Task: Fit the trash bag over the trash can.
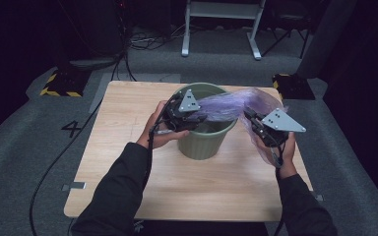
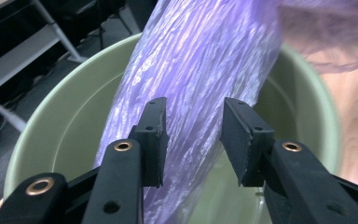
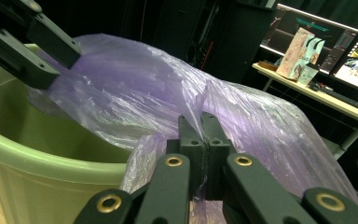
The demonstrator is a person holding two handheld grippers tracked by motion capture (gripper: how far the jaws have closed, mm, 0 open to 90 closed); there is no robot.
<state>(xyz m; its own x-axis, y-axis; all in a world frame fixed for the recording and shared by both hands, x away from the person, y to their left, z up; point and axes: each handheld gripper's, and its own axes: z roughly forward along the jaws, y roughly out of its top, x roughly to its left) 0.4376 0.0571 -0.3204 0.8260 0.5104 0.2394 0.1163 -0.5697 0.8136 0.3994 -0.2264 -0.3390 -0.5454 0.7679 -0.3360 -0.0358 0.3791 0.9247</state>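
Note:
A pale green plastic bin stands on the wooden table. A thin purple plastic bag stretches over its mouth between my two grippers. My left gripper is at the bin's left rim, over the opening. In the left gripper view its jaws stand apart around a bunched length of the bag, and a gap shows at the right-hand pad. My right gripper is shut on a fold of the bag, just right of the bin. The rest of the bag hangs below that hand.
The bin sits toward the table's back edge. Beyond the table lie grey floor mats, cables and a white frame's legs. A desk with screens and a carton stands off to one side in the right gripper view.

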